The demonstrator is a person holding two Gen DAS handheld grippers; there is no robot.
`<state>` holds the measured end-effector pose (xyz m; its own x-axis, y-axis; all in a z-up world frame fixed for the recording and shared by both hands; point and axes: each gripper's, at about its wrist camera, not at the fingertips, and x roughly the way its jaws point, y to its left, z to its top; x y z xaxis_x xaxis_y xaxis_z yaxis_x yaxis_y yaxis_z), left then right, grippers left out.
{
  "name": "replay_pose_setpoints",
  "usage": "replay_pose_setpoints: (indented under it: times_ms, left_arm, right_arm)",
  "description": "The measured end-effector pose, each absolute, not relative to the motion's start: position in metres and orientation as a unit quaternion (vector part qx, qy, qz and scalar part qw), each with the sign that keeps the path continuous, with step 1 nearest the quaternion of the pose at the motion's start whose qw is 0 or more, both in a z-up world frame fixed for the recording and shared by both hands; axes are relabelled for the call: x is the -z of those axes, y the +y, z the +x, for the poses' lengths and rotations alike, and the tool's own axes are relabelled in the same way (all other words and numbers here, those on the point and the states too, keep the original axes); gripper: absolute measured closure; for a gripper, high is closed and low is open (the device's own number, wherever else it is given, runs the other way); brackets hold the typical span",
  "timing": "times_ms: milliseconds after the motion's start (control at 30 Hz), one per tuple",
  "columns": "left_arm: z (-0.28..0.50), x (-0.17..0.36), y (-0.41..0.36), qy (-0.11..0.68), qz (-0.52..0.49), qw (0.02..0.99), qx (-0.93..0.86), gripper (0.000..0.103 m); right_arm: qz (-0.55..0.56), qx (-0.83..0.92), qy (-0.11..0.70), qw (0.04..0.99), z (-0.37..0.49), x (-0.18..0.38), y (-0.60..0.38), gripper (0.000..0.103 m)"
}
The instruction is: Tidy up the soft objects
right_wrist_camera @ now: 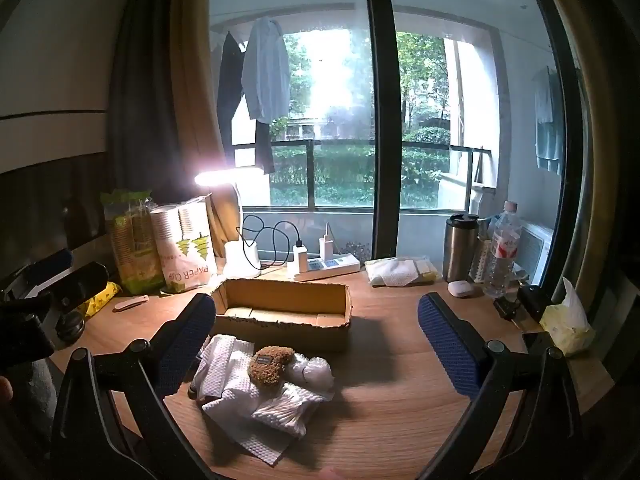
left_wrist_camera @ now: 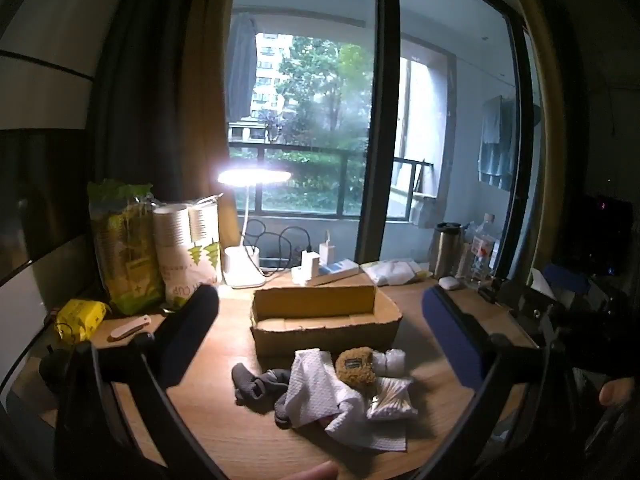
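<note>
A pile of soft things lies on the wooden desk [left_wrist_camera: 224, 360] in front of an open cardboard box [left_wrist_camera: 326, 322]: grey socks [left_wrist_camera: 256, 386], a white waffle cloth [left_wrist_camera: 320, 394], a brown fuzzy toy [left_wrist_camera: 355, 368], a bag of cotton swabs [left_wrist_camera: 390, 398] and a white bubble-wrap bundle [left_wrist_camera: 390, 360]. The same pile shows in the right wrist view: cloth [right_wrist_camera: 230, 376], toy [right_wrist_camera: 269, 366], swabs [right_wrist_camera: 286, 410], bundle [right_wrist_camera: 314, 372], box [right_wrist_camera: 284, 314]. My left gripper [left_wrist_camera: 320, 330] is open and empty above the pile. My right gripper [right_wrist_camera: 316, 334] is open and empty too.
At the back stand a lit desk lamp [left_wrist_camera: 244, 268], paper-cup packs [left_wrist_camera: 188, 248], a power strip with chargers [left_wrist_camera: 324, 270], a steel tumbler [right_wrist_camera: 460, 246], a water bottle [right_wrist_camera: 502, 250] and a tissue pack [right_wrist_camera: 400, 270]. A yellow packet [left_wrist_camera: 78, 318] and a folding knife [left_wrist_camera: 130, 328] lie left.
</note>
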<state>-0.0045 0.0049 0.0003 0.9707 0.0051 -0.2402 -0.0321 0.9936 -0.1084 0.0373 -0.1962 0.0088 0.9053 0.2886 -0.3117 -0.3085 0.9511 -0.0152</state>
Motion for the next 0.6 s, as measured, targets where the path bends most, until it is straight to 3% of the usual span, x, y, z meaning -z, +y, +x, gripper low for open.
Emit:
replay_pose_setpoints:
  times_ms: [600]
  left_arm:
    - [-0.0078, -0.0040, 0.0066, 0.111, -0.057, 0.992, -0.017, 0.000]
  right_arm:
    - [-0.037, -0.158, 0.151, 0.975, 0.0349, -0.0115, -0.1950, 0.000]
